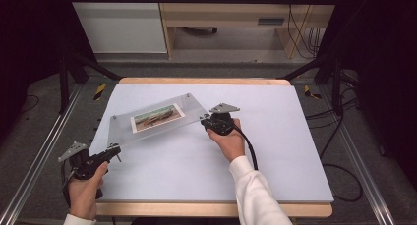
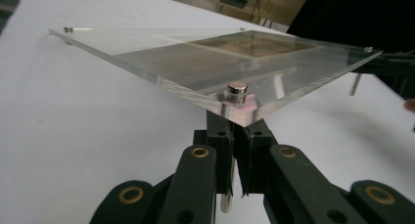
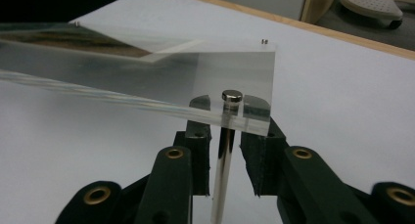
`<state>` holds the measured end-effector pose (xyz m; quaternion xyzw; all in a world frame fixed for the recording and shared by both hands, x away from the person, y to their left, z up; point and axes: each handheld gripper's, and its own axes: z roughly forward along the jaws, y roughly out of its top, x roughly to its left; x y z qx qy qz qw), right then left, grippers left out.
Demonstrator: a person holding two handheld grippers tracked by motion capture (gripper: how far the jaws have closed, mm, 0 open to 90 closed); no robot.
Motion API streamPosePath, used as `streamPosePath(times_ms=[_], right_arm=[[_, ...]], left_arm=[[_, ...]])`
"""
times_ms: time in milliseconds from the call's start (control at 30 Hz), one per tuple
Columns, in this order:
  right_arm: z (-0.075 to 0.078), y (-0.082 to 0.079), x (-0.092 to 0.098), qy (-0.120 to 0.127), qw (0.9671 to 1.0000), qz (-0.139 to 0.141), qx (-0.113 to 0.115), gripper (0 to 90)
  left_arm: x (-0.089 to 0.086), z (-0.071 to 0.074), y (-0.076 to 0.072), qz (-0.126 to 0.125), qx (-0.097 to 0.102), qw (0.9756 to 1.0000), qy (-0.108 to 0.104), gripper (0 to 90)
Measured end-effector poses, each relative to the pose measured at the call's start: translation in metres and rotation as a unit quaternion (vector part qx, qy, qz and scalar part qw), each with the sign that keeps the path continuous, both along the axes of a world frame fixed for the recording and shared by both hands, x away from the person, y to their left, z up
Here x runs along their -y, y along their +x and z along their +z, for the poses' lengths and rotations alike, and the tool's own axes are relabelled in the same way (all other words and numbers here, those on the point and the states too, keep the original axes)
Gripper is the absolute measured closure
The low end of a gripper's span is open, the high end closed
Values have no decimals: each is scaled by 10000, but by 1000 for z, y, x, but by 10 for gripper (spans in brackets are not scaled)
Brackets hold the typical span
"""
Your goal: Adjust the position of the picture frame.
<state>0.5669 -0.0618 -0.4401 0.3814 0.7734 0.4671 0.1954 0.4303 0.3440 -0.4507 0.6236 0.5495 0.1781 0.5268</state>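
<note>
Basically: white table point(image 1: 275, 151), with a clear acrylic frame point(image 1: 196, 104) held above it, photo point(image 1: 157, 117) sandwiched in the middle. Frame's long axis runs diagonally, near-left corner low, far-right corner higher, so it looks tilted. Left gripper point(image 1: 114, 153) sits at the frame's near-left corner, jaws pressed together on the metal standoff pin point(image 2: 226, 194) under that corner. Right gripper point(image 1: 205, 121) is at the frame's right corner; its jaws stand apart either side of the pin point(image 3: 222, 170), not touching it. My read: right side is the unsecured end, left carries it.
</note>
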Motion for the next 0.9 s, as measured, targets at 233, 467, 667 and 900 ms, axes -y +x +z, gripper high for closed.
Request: streamPosePath(times_ms=[233, 467, 667, 900], right_arm=[[-5, 1, 1, 245, 9997, 3, -58, 849], [-6, 1, 1, 318, 9993, -63, -210, 851], [-4, 1, 0, 306, 9991, -90, -285, 850], [-4, 1, 0, 277, 9990, -84, -328, 850]], left_arm=[[1, -2, -1, -12, -70, 9999, 101, 841], [5, -5, 4, -77, -41, 9996, 271, 802], [14, -6, 14, -84, 107, 9986, 504, 750], [9, -5, 11, 33, 90, 9992, 393, 754]])
